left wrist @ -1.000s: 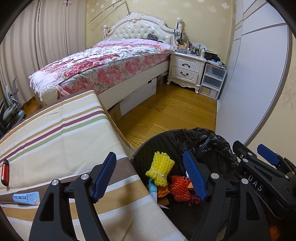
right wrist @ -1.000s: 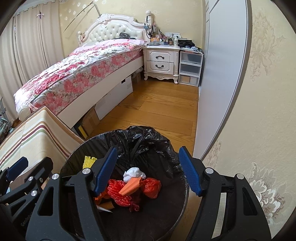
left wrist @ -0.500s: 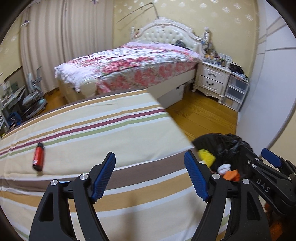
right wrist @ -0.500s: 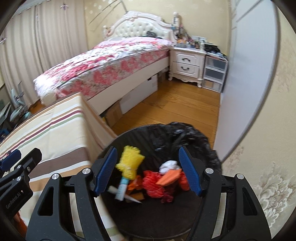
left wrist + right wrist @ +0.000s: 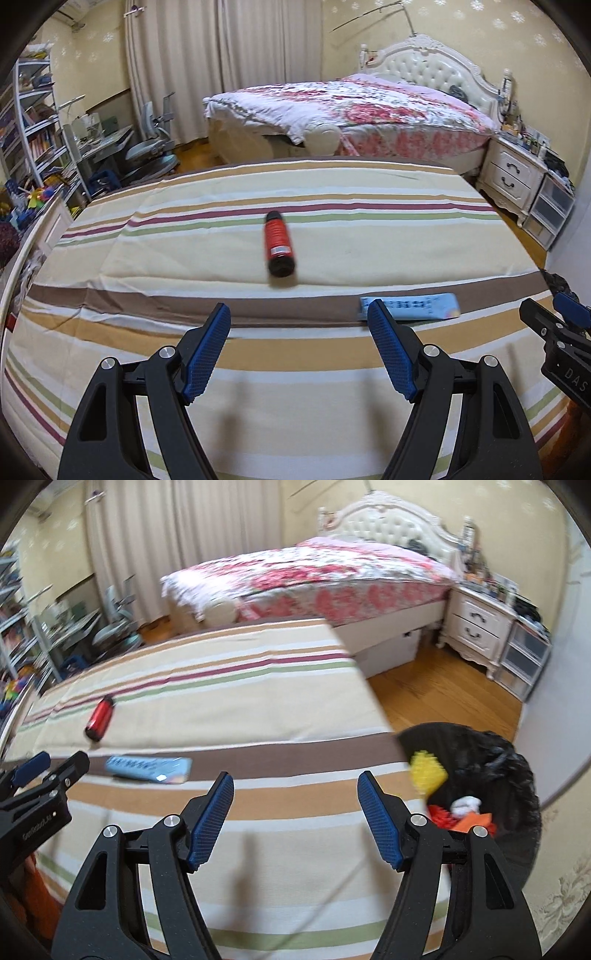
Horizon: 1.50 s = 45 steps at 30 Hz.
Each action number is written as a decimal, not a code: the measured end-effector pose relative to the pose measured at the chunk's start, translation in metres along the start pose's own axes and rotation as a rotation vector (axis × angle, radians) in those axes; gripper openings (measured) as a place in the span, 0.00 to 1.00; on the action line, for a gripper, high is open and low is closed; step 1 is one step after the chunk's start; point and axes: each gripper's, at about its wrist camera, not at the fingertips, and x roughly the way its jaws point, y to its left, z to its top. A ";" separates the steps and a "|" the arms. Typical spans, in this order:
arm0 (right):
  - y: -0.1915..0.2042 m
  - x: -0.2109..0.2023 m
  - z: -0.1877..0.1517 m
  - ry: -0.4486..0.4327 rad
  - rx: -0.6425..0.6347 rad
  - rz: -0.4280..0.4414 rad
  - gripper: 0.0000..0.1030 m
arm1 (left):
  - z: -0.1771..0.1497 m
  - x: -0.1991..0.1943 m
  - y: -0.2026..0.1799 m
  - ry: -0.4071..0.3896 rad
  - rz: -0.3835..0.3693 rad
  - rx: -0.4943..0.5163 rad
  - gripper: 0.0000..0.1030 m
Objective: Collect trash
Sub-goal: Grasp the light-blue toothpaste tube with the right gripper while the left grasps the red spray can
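A red bottle with a black cap [image 5: 279, 245] [image 5: 99, 720] lies on the striped tablecloth [image 5: 332, 369] [image 5: 295, 709]. A light blue tube [image 5: 410, 306] [image 5: 149, 767] lies flat nearer to me, just right of my left gripper's right finger. My left gripper [image 5: 298, 314] [image 5: 59, 766] hovers open over the cloth, with nothing between its fingers. My right gripper [image 5: 295, 781] [image 5: 550, 314] is open and empty too, further right. The black-bagged trash bin [image 5: 498, 775] stands past the table's right edge and holds yellow foam netting [image 5: 426, 771] and red, orange and white scraps.
A bed with a floral cover [image 5: 351, 107] stands behind the table, and a white nightstand [image 5: 513, 177] and plastic drawers [image 5: 554, 206] to its right. A desk chair [image 5: 155, 147] and shelves [image 5: 33, 122] fill the left. Wooden floor [image 5: 443, 694] lies between bed and bin.
Both grippers swung left, away from the bin and over the striped table. The red bottle and blue tube now lie ahead of them; the bin has slid to the right edge.
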 end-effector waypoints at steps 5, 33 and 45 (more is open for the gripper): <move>0.041 0.013 -0.002 0.049 -0.089 0.048 0.66 | -0.013 -0.001 0.041 0.018 0.057 -0.057 0.72; 0.097 0.071 0.042 0.073 -0.175 -0.040 0.67 | -0.026 0.007 0.089 0.033 0.018 -0.184 0.72; 0.088 0.065 0.032 0.073 -0.130 -0.006 0.52 | -0.026 0.008 0.091 0.038 0.011 -0.188 0.72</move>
